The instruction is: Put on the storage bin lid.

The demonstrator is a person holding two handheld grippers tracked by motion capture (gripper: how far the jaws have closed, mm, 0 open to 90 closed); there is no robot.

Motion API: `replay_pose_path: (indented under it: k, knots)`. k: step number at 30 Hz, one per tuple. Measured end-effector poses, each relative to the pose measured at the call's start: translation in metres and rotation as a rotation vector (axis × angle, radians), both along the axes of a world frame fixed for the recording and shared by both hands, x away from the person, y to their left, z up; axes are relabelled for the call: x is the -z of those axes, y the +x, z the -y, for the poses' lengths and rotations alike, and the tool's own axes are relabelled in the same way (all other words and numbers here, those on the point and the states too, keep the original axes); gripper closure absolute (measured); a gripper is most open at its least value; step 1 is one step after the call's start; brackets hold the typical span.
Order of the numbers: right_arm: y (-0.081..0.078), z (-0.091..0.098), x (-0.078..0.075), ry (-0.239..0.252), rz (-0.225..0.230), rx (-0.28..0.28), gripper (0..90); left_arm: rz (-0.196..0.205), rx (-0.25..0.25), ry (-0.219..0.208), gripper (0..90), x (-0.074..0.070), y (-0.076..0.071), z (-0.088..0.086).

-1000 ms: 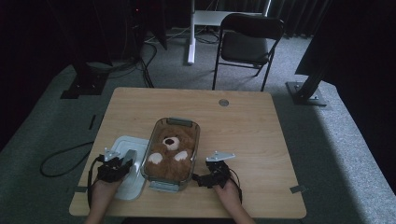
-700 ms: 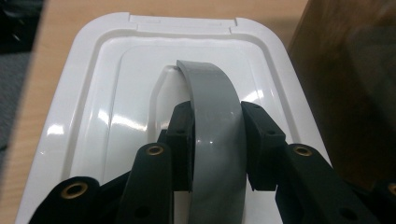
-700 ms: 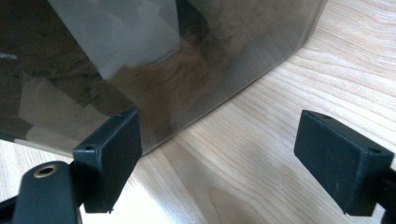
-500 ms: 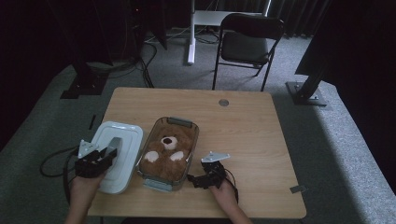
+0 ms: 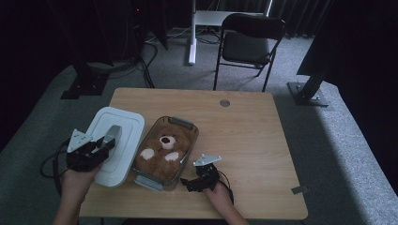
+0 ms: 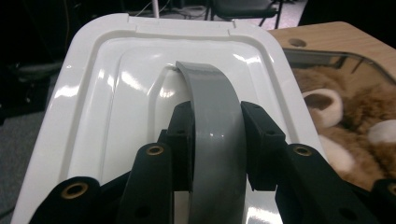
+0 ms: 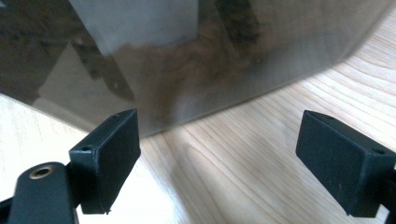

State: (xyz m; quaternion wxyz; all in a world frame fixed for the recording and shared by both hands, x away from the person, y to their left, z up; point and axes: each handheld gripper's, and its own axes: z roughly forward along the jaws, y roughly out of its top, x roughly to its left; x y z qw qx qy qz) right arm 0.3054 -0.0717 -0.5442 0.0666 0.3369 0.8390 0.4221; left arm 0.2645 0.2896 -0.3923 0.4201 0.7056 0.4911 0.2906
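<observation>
White plastic, glossy and ridged — the container lid (image 5: 116, 143) is held by the left tongs (image 6: 217, 135), whose jaws are clamped across its grey arched handle (image 6: 215, 121). From the high view the lid sits at the left edge of the bench (image 5: 253, 136), tilted, its far end higher, partly hanging out past the bench edge. It lies just left of the glass container (image 5: 165, 152), where a brown teddy bear (image 5: 164, 150) lies face up. Lid and container both run long axis away from the person, nearly parallel, leaning slightly rightward at the far end.

The relation that matters: the container lies to the right of the held lid, close beside it, so I judge that seating the lid would call for a short sideways carry to the right and a levelling — little or no twist.

Right tongs (image 7: 219, 154) rest on the bench at the container's near right corner, jaws wide apart, gripping nothing, the glass wall just ahead of them.
</observation>
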Motion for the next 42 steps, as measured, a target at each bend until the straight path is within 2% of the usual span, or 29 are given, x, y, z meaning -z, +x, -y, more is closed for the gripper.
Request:
replay_pose_path:
  k: [2,8,11,14,19,22,25,27,32,36,42]
  knots:
    - [0.001,0.006,0.001,0.008,0.0,0.006,13.1,0.001,0.032,-0.019,68.3,-0.005,0.0,0.005]
    - [0.003,0.023,0.003,-0.005,-0.015,0.065,13.1,0.015,0.085,-0.014,68.3,-0.015,0.005,0.025]
    - [0.003,0.026,0.002,-0.01,-0.007,0.073,13.1,0.013,0.121,-0.004,68.3,-0.017,0.009,0.039]
    - [0.003,0.028,0.001,-0.019,0.008,0.076,13.1,0.001,0.148,-0.001,68.3,-0.016,0.014,0.053]
    - [0.004,0.036,0.004,-0.031,0.009,0.087,13.1,-0.023,0.196,0.02,68.3,-0.01,0.025,0.08]
    - [0.005,0.039,0.003,-0.022,0.008,0.101,13.1,-0.042,0.218,0.005,68.3,-0.004,0.031,0.094]
    - [0.005,0.041,0.002,-0.019,0.009,0.103,13.2,-0.054,0.228,0.005,68.3,0.001,0.036,0.106]
    - [0.006,0.041,0.002,-0.02,0.008,0.104,13.2,-0.06,0.23,-0.013,68.3,0.003,0.038,0.111]
    - [0.006,0.041,0.002,-0.023,0.009,0.101,13.2,-0.072,0.23,-0.028,68.3,0.004,0.042,0.122]
    - [0.007,0.04,0.003,-0.025,0.008,0.101,13.2,-0.069,0.207,-0.02,68.3,0.005,0.043,0.133]
    - [0.007,0.042,0.002,-0.023,0.008,0.104,13.2,-0.087,0.208,-0.029,68.4,0.008,0.045,0.145]
